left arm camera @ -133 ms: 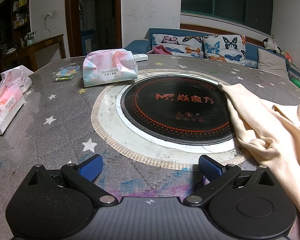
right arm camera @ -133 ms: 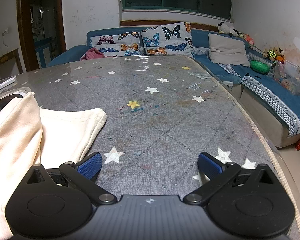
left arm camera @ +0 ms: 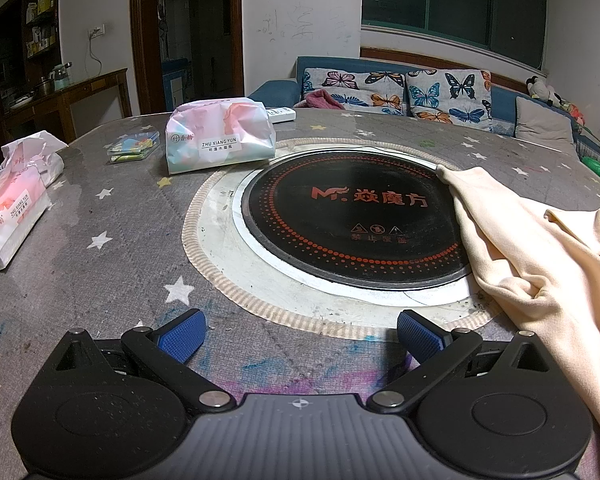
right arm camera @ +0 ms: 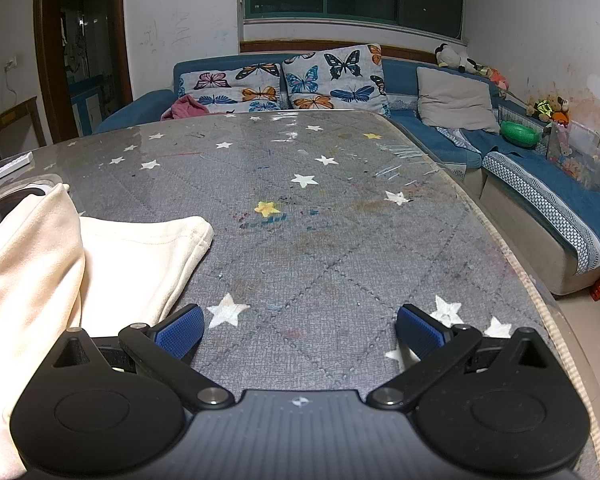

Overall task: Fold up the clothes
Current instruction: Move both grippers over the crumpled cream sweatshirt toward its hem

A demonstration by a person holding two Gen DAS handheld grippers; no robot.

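Observation:
A cream garment (left arm camera: 532, 248) lies crumpled on the grey star-patterned table (left arm camera: 100, 280), its edge draped over the right rim of the black round hotplate (left arm camera: 352, 220). In the right wrist view the same cream garment (right arm camera: 60, 272) fills the left side, a folded hem reaching toward the middle. My left gripper (left arm camera: 300, 336) stands open above bare tablecloth, the garment just right of its right finger. My right gripper (right arm camera: 300, 332) is open too, with nothing between its blue pads; the cloth lies beside its left finger.
Two tissue packs (left arm camera: 220, 136) (left arm camera: 8, 216) and a small clear box (left arm camera: 134, 147) sit on the table's far left. A white remote (left arm camera: 282, 114) lies near the far edge. A blue sofa (right arm camera: 540, 184) with butterfly cushions runs behind and right; the table edge (right arm camera: 540, 280) curves close.

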